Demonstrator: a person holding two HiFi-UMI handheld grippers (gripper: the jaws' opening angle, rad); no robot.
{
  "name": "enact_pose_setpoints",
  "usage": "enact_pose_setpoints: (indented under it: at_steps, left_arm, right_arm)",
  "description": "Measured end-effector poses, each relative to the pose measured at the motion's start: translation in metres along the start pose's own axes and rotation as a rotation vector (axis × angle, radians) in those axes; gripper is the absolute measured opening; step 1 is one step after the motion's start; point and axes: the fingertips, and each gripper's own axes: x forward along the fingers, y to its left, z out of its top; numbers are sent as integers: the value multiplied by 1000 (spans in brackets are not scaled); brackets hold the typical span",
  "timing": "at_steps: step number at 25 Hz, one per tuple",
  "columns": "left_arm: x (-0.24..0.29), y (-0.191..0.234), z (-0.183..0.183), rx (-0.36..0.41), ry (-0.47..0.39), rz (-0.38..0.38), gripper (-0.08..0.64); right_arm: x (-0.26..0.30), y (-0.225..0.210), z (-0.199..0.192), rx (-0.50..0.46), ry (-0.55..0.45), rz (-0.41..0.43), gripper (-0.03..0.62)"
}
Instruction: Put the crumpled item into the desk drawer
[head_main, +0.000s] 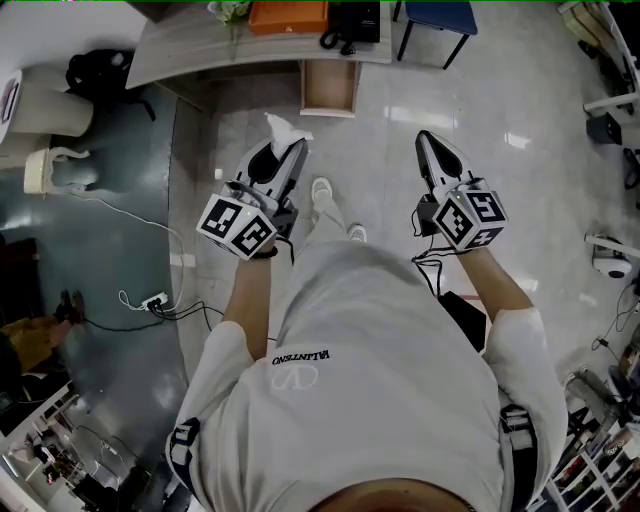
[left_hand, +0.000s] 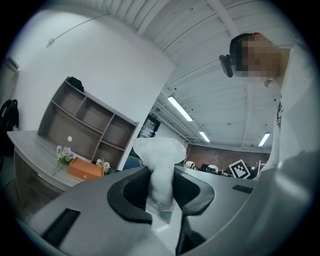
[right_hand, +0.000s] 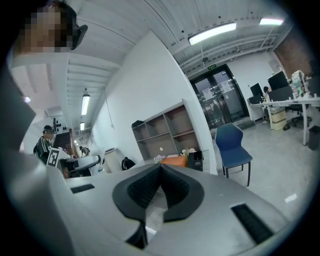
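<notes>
**Crumpled white tissue (head_main: 285, 128) clamped, short of open drawer**

Found it pinched between the pads of the left gripper (head_main: 290, 150), with most of the wad sticking out past the tips. Was held in the air over the floor, well apart from the desk drawer (head_main: 328, 88). Saw the drawer pulled out from the front of the desk (head_main: 200, 50), open side up. Saw the right gripper (head_main: 430, 142) empty, jaws pressed together at the tips.

Judged the risks from here:
- Slipping out on the way, given a grip on only the lower part of a soft wad.
- Catching on the drawer's front rim and dropping to the floor, if brought in too low.
- Clinging to a pad on release, being so light.

Counted one tissue, one open drawer, two grippers, one orange box (head_main: 288, 15) on the desk, one blue chair (head_main: 440, 15).
</notes>
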Motion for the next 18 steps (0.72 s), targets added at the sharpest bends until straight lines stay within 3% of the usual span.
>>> enact_pose_setpoints:
  at_steps: [10,18]
  left_arm:
    - [52,81,22,-26,12,-54,103]
    - [85,156,24,-25,69,-65,103]
  right_arm:
    - [93,-1,31,-23,-9,-31,-2]
    - [167,-1,34,-31,6,-61,-2]
